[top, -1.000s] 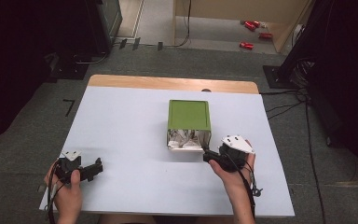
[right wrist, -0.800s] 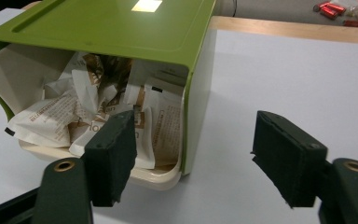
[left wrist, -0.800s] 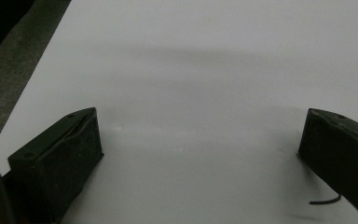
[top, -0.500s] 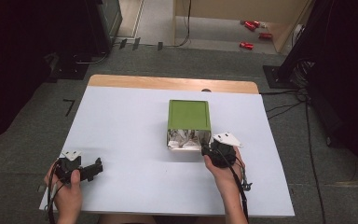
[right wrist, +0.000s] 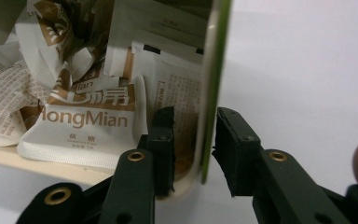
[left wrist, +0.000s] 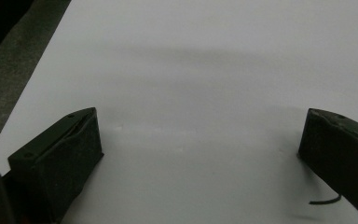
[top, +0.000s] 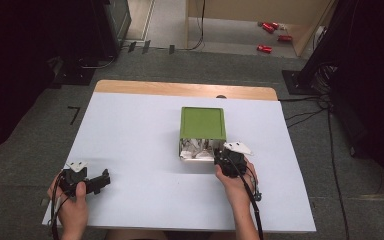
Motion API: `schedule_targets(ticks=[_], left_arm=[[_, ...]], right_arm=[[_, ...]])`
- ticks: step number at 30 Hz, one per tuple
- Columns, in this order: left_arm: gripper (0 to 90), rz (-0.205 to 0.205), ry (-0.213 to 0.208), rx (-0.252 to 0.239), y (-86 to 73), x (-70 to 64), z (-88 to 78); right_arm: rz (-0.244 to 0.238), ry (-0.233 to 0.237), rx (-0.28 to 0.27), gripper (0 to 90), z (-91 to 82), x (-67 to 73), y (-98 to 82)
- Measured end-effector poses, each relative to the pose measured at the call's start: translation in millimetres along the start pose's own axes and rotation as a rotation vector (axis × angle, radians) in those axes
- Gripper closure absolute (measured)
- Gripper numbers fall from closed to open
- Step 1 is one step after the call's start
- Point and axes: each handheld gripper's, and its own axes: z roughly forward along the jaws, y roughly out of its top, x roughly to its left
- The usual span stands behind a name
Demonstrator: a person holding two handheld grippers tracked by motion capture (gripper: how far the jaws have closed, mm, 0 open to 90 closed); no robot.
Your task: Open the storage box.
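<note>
A green box (top: 202, 122) lies on its side on the white table (top: 130, 135), its open end facing me and stuffed with white and brown sachets (top: 194, 149). My right gripper (top: 221, 154) is at the box's near right corner. In the right gripper view its jaws (right wrist: 196, 114) straddle the box's green right wall (right wrist: 214, 70), one pad inside by the sachets (right wrist: 84, 116), one outside. They have just been closing, and a gap still shows at the inner pad. My left gripper (top: 105, 179) rests near the front left, open (left wrist: 199, 116) over bare table.
A wooden strip (top: 180, 89) runs along the table's far edge. Beyond it on the floor lie red cans (top: 272, 35), with cables (top: 305, 115) at the right. Dark equipment (top: 110, 25) stands at the back left.
My right hand has moved forward and down to the box's open end. Its jaws have narrowed from wide open to straddling the right wall. The left hand stays put.
</note>
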Motion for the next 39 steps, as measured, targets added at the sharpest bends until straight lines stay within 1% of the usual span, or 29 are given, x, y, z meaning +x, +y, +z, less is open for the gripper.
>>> schedule_targets(ticks=[2,4,6,11,14,17,20,23,29,32,39], left_arm=[[0.0,0.0,0.0,0.0,0.0,0.0,0.0],[0.0,-0.001,0.0,0.0,0.0,0.0,0.0],[0.0,0.0,0.0,0.0,0.0,0.0,0.0],[0.0,0.0,0.0,0.0,0.0,0.0,0.0],[0.0,0.0,0.0,0.0,0.0,0.0,0.0],[0.0,0.0,0.0,0.0,0.0,0.0,0.0],[0.0,0.0,0.0,0.0,0.0,0.0,0.0],[0.0,0.0,0.0,0.0,0.0,0.0,0.0],[0.0,-0.001,0.0,0.0,0.0,-0.1,0.0],[0.0,-0.001,0.0,-0.001,-0.1,-0.1,0.0],[0.0,0.0,0.0,0.0,0.0,0.0,0.0]], right_arm=[[0.024,0.0,0.002,70.0,3.1,0.7,-0.4],[0.057,-0.001,0.009,73.7,3.7,-0.8,1.1],[0.057,-0.003,0.008,74.0,3.8,-0.7,1.2],[0.062,0.012,0.011,73.6,3.8,-2.6,1.2],[0.052,0.0,0.016,73.8,3.6,-1.1,1.5],[0.054,-0.008,0.024,73.8,2.4,0.2,1.2],[0.069,0.002,0.035,73.5,-1.4,0.0,0.4],[0.063,0.006,0.041,73.5,-4.2,-0.2,-0.3],[0.073,0.026,0.039,74.3,-12.1,-1.0,-3.9],[0.069,0.03,0.034,74.7,-17.8,-0.6,-6.3],[0.07,0.042,0.044,75.5,-22.6,-1.4,-9.5]])
